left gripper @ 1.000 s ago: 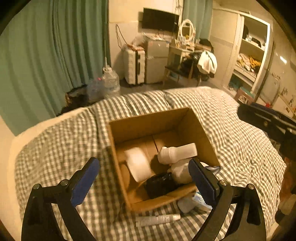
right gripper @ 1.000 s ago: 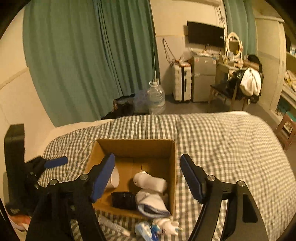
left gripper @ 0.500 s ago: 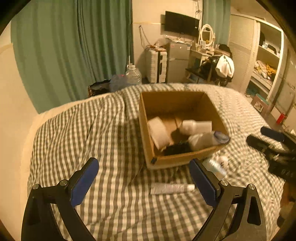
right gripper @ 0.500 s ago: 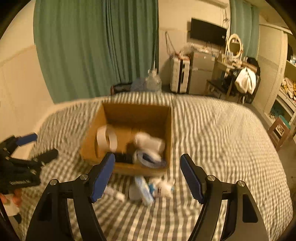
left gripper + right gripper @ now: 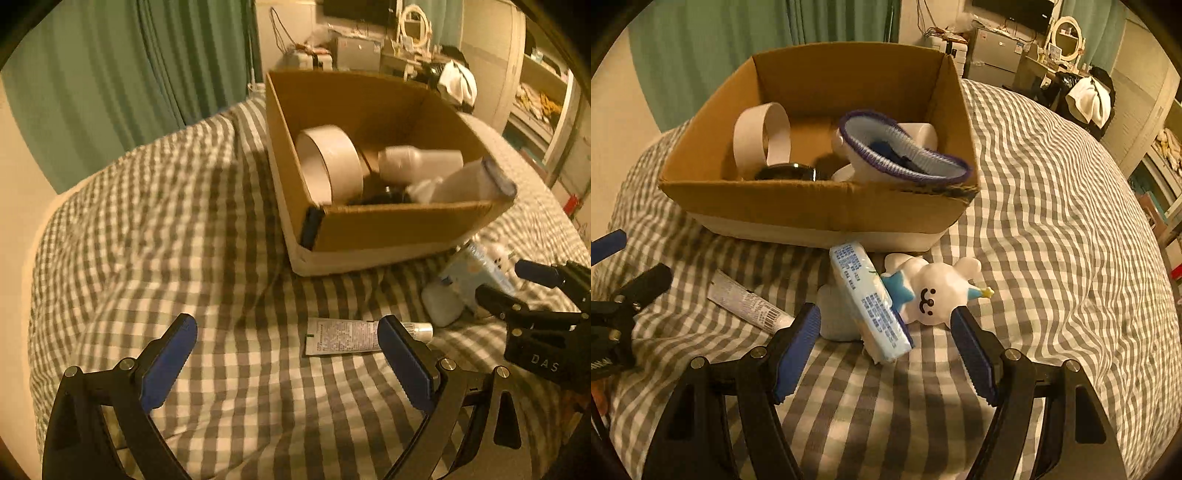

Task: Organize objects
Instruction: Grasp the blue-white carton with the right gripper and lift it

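A cardboard box [image 5: 820, 210] [image 5: 388, 229] stands on the checked bed. It holds a tape roll [image 5: 762, 133], a black round thing [image 5: 785, 172], a white bottle [image 5: 421, 162] and a white sock with a purple rim [image 5: 905, 155]. In front of the box lie a light blue packet [image 5: 871, 299], a white bunny toy [image 5: 934, 288], a small white item [image 5: 831, 317] and a white tube [image 5: 750, 302] [image 5: 347, 336]. My right gripper [image 5: 886, 332] is open just above the packet and toy. My left gripper [image 5: 288, 347] is open, low over the bed, its right finger by the tube.
The checked bed cover [image 5: 166, 229] spreads left of the box. Green curtains [image 5: 129, 74] hang behind. A dresser, a suitcase and shelves [image 5: 535, 92] stand across the room, far from the bed.
Both grippers have come down and forward toward the bed. The box and the loose items now look much closer. Both stay open.
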